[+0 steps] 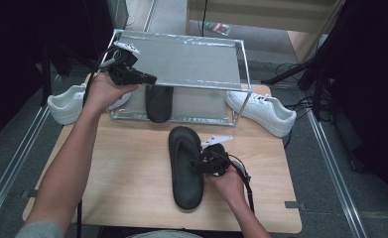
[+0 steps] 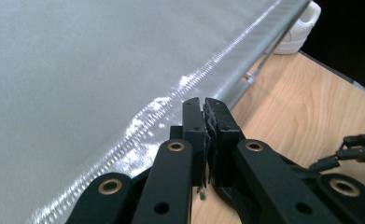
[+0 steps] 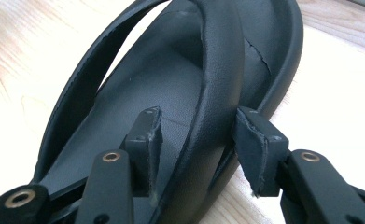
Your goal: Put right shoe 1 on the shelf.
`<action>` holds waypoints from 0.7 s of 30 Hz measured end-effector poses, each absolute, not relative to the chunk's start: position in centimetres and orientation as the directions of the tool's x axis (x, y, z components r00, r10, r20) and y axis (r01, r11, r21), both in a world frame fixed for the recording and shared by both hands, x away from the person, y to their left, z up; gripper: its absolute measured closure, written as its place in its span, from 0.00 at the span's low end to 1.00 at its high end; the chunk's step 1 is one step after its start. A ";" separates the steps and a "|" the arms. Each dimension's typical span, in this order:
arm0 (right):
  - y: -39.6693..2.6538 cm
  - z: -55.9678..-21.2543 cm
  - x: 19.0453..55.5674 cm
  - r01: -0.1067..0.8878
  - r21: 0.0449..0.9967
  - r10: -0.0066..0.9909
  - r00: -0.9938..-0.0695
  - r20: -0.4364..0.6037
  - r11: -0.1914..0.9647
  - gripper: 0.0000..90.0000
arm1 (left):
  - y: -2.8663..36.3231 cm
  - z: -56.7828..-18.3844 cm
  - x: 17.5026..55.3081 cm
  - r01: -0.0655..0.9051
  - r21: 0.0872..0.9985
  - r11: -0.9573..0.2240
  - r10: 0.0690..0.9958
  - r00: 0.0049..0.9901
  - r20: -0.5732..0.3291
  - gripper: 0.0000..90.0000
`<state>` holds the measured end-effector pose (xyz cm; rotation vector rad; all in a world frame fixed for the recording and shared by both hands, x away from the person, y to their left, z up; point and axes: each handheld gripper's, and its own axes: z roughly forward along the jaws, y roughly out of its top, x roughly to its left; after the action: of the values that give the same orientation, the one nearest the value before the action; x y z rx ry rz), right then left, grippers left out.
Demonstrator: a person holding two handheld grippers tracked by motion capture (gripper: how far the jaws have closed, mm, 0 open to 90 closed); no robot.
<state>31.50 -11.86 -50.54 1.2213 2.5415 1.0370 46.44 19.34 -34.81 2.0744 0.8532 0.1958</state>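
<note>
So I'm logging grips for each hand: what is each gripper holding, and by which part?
The right gripper straddles the strap of the black flip-flop on the table; its pads don't visibly press it. The left gripper is shut on nothing.

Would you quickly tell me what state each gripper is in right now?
Left gripper: shut, nothing between its jaws, beside the shoe rack.
Right gripper: jaws astride the strap of the black flip-flop; not visibly clamped.

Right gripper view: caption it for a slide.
Right gripper straddles the strap of a black flip-flop on the wooden table, fingers not yet closed.
</note>
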 end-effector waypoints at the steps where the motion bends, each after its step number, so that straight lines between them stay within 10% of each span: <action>1: -11.9 -50.6 31.5 0.636 0.640 0.734 -0.659 0.162 0.431 0.60 | 19.3 -34.9 46.6 0.501 0.771 -0.393 0.639 0.752 -0.163 0.98; 21: -11.8 -50.4 31.0 0.691 0.628 0.799 -0.574 0.178 0.357 0.83 | 19.4 -35.6 47.4 0.492 0.780 -0.387 0.654 0.743 -0.144 0.98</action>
<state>31.03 -11.81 -50.45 1.3598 2.4530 1.0140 47.37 19.40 -35.55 2.0628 0.8632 0.2336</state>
